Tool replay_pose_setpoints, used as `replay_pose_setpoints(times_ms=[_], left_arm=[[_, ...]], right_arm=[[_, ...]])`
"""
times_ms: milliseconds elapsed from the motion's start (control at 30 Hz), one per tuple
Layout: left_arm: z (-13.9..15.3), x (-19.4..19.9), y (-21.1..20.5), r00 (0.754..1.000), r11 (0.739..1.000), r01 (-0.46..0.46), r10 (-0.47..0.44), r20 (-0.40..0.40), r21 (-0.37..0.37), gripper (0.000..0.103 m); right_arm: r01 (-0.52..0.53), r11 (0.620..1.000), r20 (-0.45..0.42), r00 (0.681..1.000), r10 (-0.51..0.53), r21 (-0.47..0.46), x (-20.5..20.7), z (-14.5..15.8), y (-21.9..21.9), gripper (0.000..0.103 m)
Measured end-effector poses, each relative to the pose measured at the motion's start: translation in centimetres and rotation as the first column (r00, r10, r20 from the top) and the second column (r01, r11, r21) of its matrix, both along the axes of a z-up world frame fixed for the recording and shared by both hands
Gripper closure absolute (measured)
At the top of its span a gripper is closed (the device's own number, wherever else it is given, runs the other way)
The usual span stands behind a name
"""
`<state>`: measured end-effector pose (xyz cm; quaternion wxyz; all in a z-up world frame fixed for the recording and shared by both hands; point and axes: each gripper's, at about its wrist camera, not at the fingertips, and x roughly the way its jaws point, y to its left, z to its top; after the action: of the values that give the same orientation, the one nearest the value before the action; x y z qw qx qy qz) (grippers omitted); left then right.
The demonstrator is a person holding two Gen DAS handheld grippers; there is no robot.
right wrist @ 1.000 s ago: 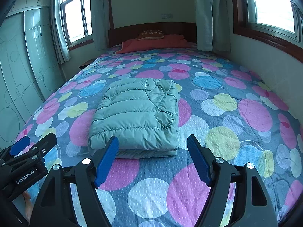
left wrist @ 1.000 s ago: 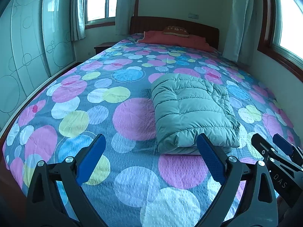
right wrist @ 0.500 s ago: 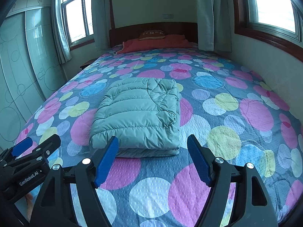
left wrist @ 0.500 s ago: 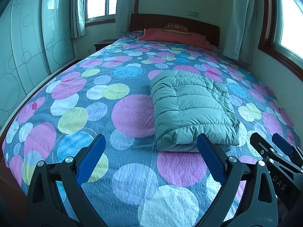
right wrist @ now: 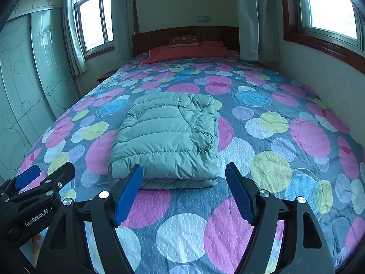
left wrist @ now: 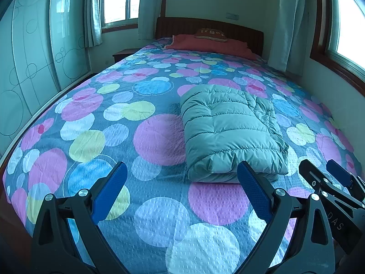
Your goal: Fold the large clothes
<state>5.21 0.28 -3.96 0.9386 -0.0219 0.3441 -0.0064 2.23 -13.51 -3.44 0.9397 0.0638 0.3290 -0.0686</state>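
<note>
Though it looks bulky, the green padded jacket (right wrist: 166,137) should be light and springy in your grip: quilted, air-filled, with a smooth shell that will likely slide between the pads and puff open if you let go of a fold too soon. It lies folded into a thick rectangle on the spotted bedspread (right wrist: 269,169), near the middle of the bed; from the right camera it sits at about 11 o'clock, from the left camera at about 1 o'clock. The near edge shows stacked layers, so if you need to lift or square it, pinch through the whole stack at a near corner instead of catching only the top layer, and take a deep bite, since a shallow one would probably slip off the slick fabric. The side at 3 o'clock looks looser and more crumpled, though the lens distortion makes it hard to be sure how neatly it is tucked.

Your left gripper (left wrist: 180,191) hangs over the bedspread short of the jacket, jaws wide apart and holding nothing. Your right gripper (right wrist: 184,189) is the same: jaws spread, empty, not touching the jacket. Beyond, a red pillow (right wrist: 191,51) rests against the dark headboard (right wrist: 159,37) at 12 o'clock.
</note>
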Motion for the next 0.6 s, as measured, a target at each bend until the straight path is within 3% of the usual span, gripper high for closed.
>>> replay_pose_setpoints(times_ms=[600], left_arm=[[0.49, -0.14, -0.37, 1.0, 0.999, 0.009, -0.01, 0.018, 0.031, 0.006]], right_arm=[[-0.002, 1.0, -0.004, 1.0, 0.002, 0.002, -0.09, -0.29, 0.3, 0.029]])
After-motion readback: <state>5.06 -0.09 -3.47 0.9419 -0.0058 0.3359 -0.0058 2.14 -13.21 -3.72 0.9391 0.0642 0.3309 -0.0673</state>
